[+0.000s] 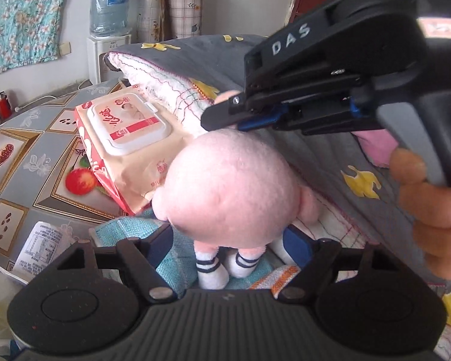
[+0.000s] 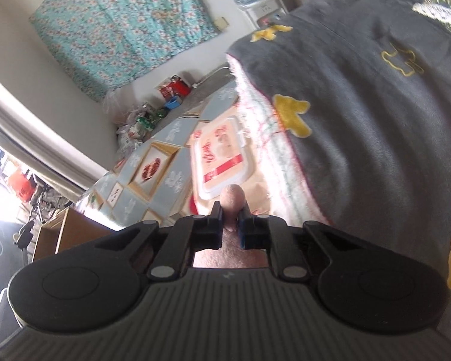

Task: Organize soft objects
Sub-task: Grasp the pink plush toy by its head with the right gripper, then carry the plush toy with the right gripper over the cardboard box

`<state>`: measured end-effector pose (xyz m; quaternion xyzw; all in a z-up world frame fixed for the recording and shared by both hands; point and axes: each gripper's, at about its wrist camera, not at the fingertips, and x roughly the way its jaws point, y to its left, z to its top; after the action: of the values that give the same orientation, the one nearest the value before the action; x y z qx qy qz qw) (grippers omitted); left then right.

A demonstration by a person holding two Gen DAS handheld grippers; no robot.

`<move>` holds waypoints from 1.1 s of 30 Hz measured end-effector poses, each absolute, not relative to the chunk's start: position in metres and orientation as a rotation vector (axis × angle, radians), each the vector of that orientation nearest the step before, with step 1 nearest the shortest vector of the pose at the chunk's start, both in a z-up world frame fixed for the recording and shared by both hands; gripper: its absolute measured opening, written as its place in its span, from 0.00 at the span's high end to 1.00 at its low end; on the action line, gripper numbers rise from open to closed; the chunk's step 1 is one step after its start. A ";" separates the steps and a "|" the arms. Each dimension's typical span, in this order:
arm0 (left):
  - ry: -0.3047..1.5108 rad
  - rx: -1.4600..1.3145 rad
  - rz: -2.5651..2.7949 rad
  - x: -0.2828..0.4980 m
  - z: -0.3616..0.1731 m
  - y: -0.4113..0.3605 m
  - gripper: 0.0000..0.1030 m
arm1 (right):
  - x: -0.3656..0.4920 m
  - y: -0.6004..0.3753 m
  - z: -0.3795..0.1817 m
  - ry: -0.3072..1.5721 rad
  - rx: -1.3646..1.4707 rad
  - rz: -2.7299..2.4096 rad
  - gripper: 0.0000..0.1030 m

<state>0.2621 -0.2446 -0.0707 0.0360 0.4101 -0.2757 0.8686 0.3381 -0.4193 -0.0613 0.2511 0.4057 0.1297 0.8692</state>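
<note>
- Your right claw [image 2: 231, 221] is clamped on the pink plush doll's [image 1: 225, 180] ear.
- Your left claw [image 1: 230, 240] stands open around the doll's legs.
- The doll hangs above a teal towel [image 1: 177, 249], beside the wipes pack [image 1: 129, 138] on the desk [image 1: 30, 162].

You've got a pale pink doll [image 1: 225, 180] with white socks striped navy, sitting on a teal cloth [image 1: 171, 258]. Your wipes pack [image 1: 126, 138] on the left is cream with red print. The far blanket [image 1: 285, 57] is grey with yellow shapes, and the tablecloth [image 1: 30, 138] is grey-blue with gold-framed fruit squares.
</note>
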 end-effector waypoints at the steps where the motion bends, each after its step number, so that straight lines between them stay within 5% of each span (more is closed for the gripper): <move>1: 0.854 0.077 -0.576 0.259 -0.069 -0.244 0.23 | 0.334 -0.416 -0.055 0.841 0.516 0.283 0.93; 17: 0.611 -0.096 -0.477 0.171 0.040 -0.162 0.24 | 0.213 -0.322 0.102 0.633 0.306 0.552 0.93; 33: 0.490 -0.308 0.058 0.105 0.073 0.052 0.24 | 0.195 -0.033 0.172 0.763 0.142 1.125 0.93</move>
<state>0.1049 0.0523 0.0733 -0.1520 0.2417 0.0285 0.9579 0.1951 -0.0327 0.1723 0.0657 0.3524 0.5199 0.7754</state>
